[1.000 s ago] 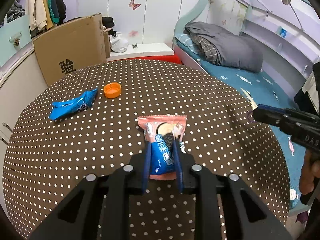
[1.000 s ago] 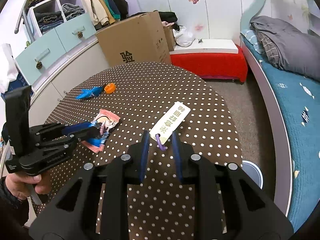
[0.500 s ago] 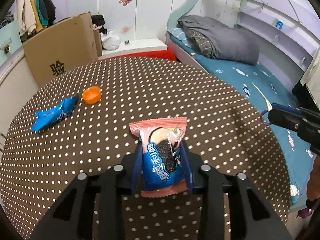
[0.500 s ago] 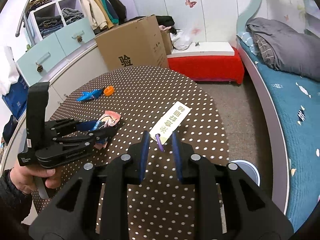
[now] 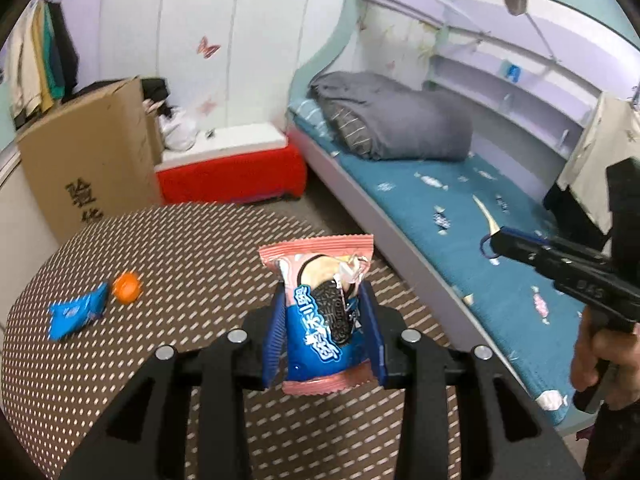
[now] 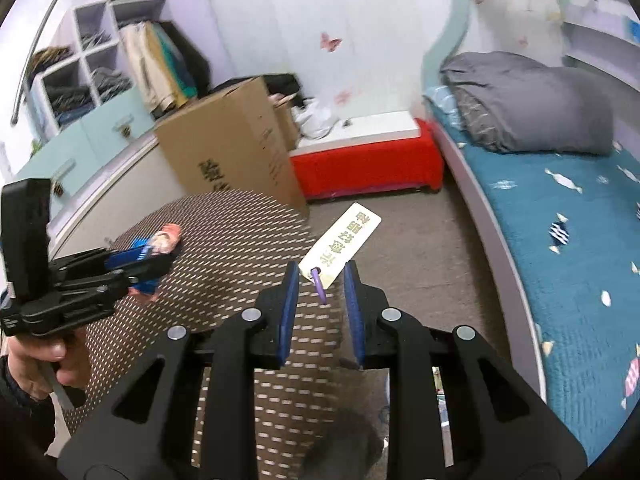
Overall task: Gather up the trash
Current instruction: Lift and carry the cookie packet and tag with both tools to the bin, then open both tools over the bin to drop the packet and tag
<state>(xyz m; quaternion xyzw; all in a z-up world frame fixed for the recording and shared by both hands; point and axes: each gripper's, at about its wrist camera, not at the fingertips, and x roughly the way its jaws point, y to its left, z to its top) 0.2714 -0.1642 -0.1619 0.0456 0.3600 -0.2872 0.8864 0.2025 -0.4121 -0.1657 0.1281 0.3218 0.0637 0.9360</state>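
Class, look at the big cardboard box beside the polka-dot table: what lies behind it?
Behind the cardboard box show dark clothing and a white bag, beside the red bench. The box hides whatever lies lower down.

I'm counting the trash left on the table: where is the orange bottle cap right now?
In the left wrist view, the orange bottle cap lies on the left part of the dotted table, right beside the blue wrapper.

Cap (image 5: 127,288) right of wrapper (image 5: 76,314) on table (image 5: 192,248); box (image 5: 86,160) behind.
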